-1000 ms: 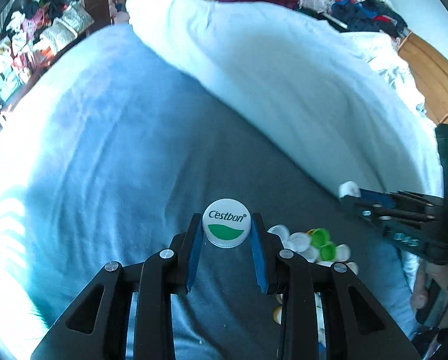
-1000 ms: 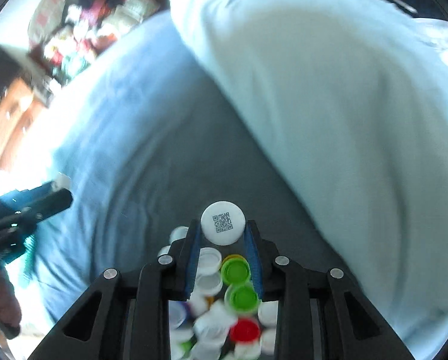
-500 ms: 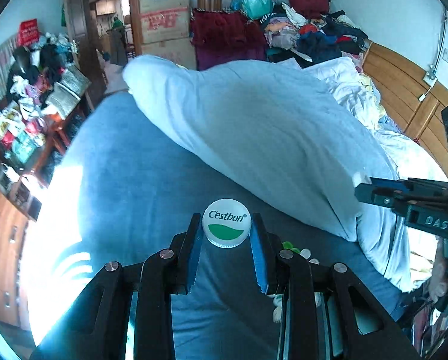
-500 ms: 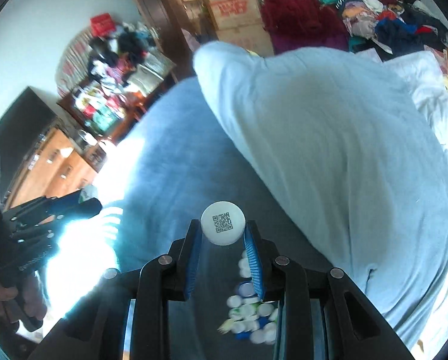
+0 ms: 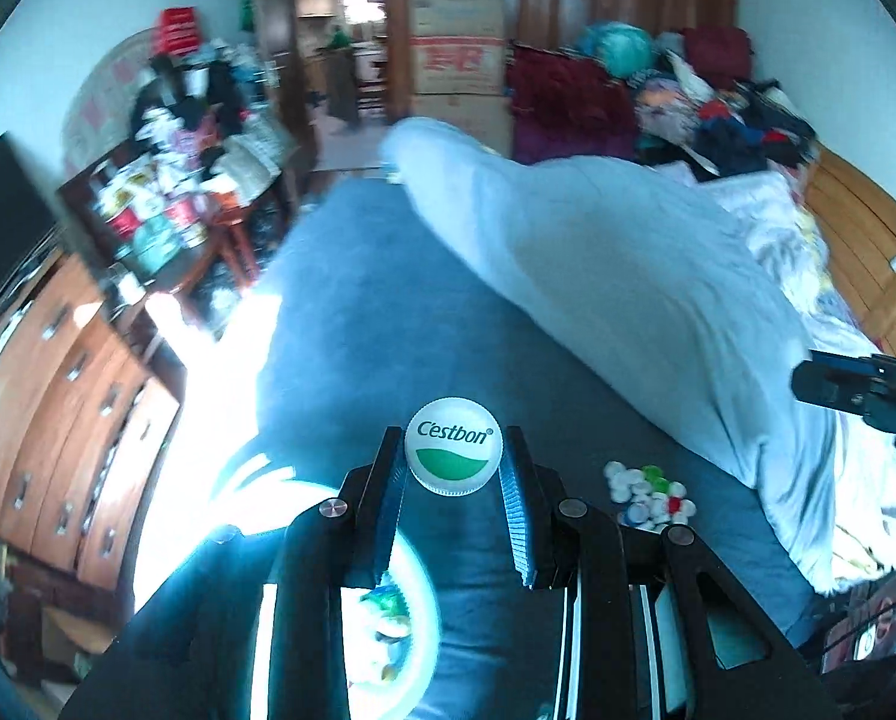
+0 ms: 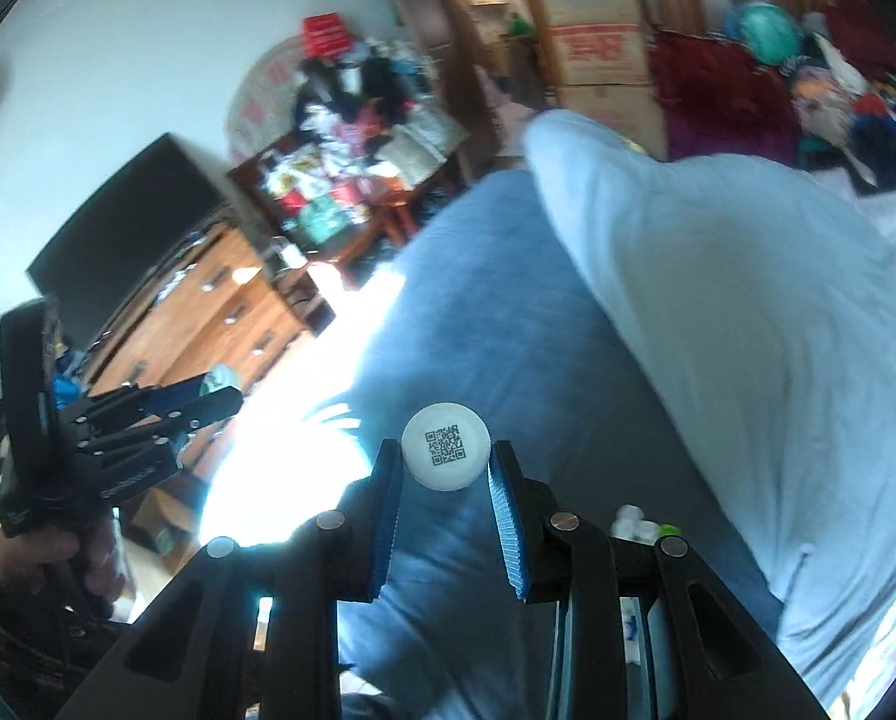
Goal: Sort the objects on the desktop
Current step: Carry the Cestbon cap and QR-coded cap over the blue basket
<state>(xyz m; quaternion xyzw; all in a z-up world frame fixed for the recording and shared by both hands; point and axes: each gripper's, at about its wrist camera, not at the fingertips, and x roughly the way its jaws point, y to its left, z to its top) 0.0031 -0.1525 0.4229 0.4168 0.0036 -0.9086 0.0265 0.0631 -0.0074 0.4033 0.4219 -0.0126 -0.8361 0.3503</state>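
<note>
Sorting is partway, I judge: a heap of bottle caps (image 5: 649,495) lies on the blue bedspread (image 5: 387,300), and a white bowl (image 5: 423,612) nearer me than the heap already holds a few. Both tongs angle down, high over the heap. Left gripper (image 5: 452,468) clamps a Cestbon cap (image 5: 454,447); right gripper (image 6: 446,468) clamps a QR-code cap (image 6: 446,455).

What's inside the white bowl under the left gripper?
The white bowl holds a few bottle caps, green and pale ones. The left gripper covers the rest.
</note>
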